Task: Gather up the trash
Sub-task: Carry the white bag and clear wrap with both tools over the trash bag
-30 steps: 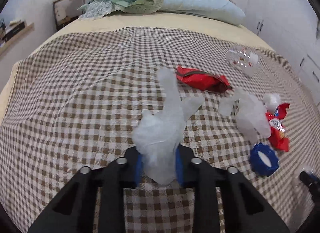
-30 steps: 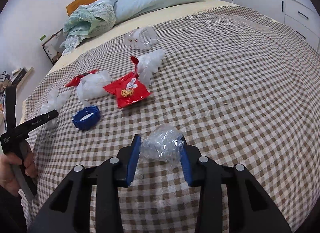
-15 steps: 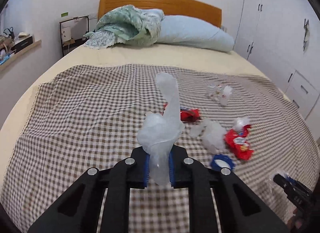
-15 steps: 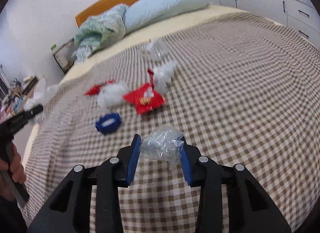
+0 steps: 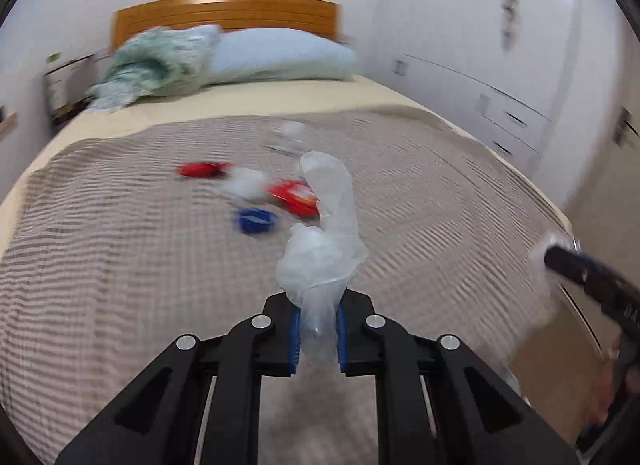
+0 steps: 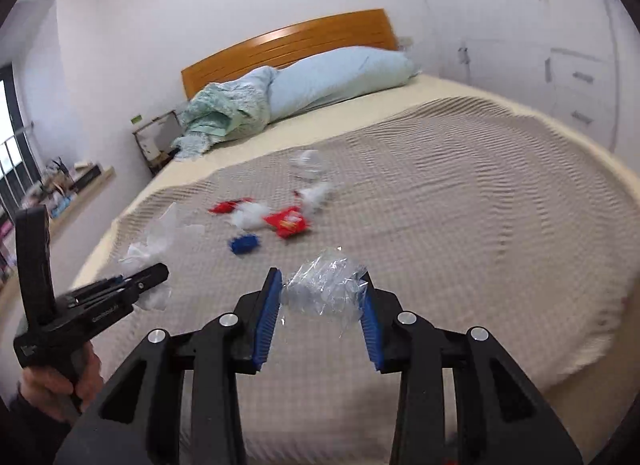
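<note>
A bed (image 6: 460,201) with a wooden headboard (image 6: 288,45) is seen in a white-walled room, spread with a brown-and-white checked blanket (image 5: 120,245) over a cream sheet; a pale blue pillow (image 6: 340,77) and a bunched green quilt (image 6: 224,109) lie at its head, white cupboards (image 5: 500,65) stand along one wall, and a nightstand (image 6: 154,141) stands beside the bed. Left on the blanket are two red wrappers (image 6: 289,222), a blue ring (image 6: 244,244), white crumpled pieces (image 6: 250,215) and a clear cup (image 6: 308,163), all blurred. The left tool (image 5: 318,335) is clamped on a whitish plastic glove (image 5: 324,241), which stands up from its pads above the bed. The right tool (image 6: 320,317) is held partly apart, its pads pressed on a crumpled clear plastic wad (image 6: 324,285). Compared with a second ago, both tools have been lifted and drawn back from the blanket, so the whole bed and more of the room are now taken in; the left jaws have closed further on the glove, while the right grip is unchanged.
</note>
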Demonstrator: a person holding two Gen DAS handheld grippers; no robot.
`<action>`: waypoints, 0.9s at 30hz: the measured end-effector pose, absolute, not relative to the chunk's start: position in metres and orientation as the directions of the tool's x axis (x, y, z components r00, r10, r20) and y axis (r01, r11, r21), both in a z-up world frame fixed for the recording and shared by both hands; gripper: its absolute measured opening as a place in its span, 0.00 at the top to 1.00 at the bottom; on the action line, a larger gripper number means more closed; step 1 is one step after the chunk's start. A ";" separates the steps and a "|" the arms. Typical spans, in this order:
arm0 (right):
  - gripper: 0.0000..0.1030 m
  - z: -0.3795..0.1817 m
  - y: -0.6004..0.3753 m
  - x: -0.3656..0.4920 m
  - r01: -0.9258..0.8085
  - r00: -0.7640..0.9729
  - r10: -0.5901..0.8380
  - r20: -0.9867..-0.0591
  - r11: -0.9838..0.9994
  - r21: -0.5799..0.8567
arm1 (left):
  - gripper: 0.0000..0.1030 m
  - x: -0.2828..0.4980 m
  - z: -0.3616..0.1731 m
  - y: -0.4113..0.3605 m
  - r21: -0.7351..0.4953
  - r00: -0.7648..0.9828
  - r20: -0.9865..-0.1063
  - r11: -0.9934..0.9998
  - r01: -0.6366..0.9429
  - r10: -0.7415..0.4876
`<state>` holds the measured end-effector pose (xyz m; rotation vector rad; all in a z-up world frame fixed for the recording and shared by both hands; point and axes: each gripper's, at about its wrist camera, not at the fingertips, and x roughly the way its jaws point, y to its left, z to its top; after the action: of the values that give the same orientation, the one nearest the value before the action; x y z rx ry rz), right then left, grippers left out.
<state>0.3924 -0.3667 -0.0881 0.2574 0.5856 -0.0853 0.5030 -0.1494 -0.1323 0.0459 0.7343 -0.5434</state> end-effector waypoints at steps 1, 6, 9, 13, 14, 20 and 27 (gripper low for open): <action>0.64 -0.089 -0.378 0.371 0.178 0.820 -0.040 -0.572 0.966 0.187 | 0.89 0.491 -0.134 -0.159 -0.151 0.593 -0.651 0.847 0.510 -0.473; 0.64 -0.102 -0.428 0.293 0.291 0.766 -0.159 -0.623 0.950 0.116 | 0.90 0.421 -0.157 -0.221 -0.162 0.504 -0.696 0.796 0.584 -0.512; 0.64 -0.124 -0.456 0.249 0.342 0.710 -0.203 -0.675 0.936 0.078 | 0.90 0.385 -0.175 -0.255 -0.216 0.423 -0.725 0.763 0.610 -0.543; 0.64 -0.159 -0.488 0.208 0.400 0.663 -0.184 -0.726 0.906 0.136 | 0.90 0.343 -0.202 -0.303 -0.259 0.311 -0.766 0.712 0.653 -0.563; 0.64 -0.171 -0.495 0.201 0.416 0.652 -0.179 -0.737 0.897 0.150 | 0.90 0.338 -0.207 -0.311 -0.267 0.283 -0.776 0.700 0.662 -0.564; 0.64 -0.227 -0.520 0.188 0.476 0.593 -0.111 -0.797 0.847 0.236 | 0.90 0.315 -0.249 -0.362 -0.293 0.111 -0.848 0.633 0.717 -0.518; 0.62 -0.285 -0.544 0.216 0.508 0.547 -0.039 -0.836 0.809 0.295 | 0.90 0.335 -0.323 -0.399 -0.427 -0.136 -0.883 0.645 0.634 -0.450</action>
<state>0.2157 -0.5444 -0.2855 0.5550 0.9459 -0.3447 0.3352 -0.3986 -0.3234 0.1662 1.4281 -0.9414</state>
